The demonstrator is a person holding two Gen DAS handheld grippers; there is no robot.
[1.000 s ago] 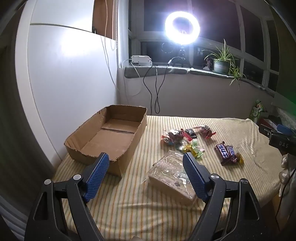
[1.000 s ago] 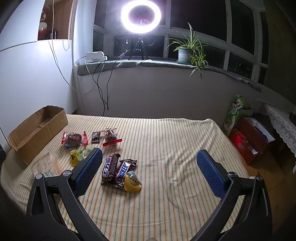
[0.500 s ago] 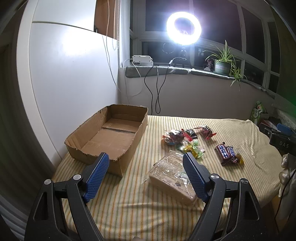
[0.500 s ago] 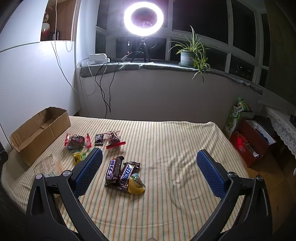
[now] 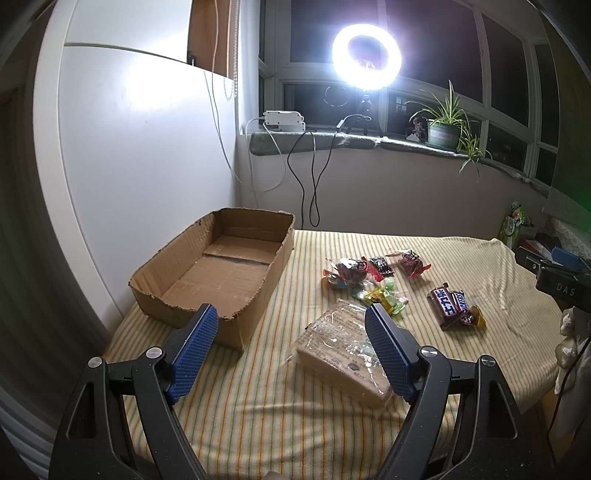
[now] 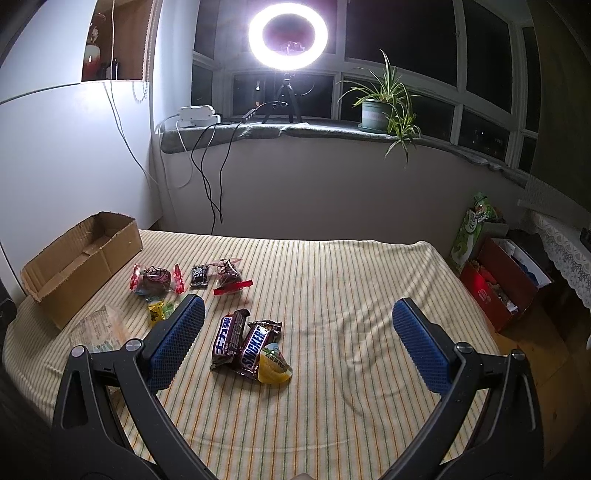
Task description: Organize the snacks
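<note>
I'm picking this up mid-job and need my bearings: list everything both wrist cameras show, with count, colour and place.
cardboard box: 1, brown, empty, table's left side by the wall.
clear packet: 1, transparent over beige, table front, right of the box.
Snickers bars: 2, brown, side by side, mid-table.
yellow jelly cup: 1, against the bars.
red-wrapped snacks: 2, red and dark, behind the bars.
small black packet: 1, between the red ones.
green-yellow candies: small cluster, count unclear, behind the clear packet.
striped cloth: 1, yellow, covers the table.
ring light: 1, lit, on the windowsill.
potted plant: 1, green, on the windowsill.
red box: 1, on the floor, right.
left gripper: open, empty.
right gripper: open, empty.
</note>
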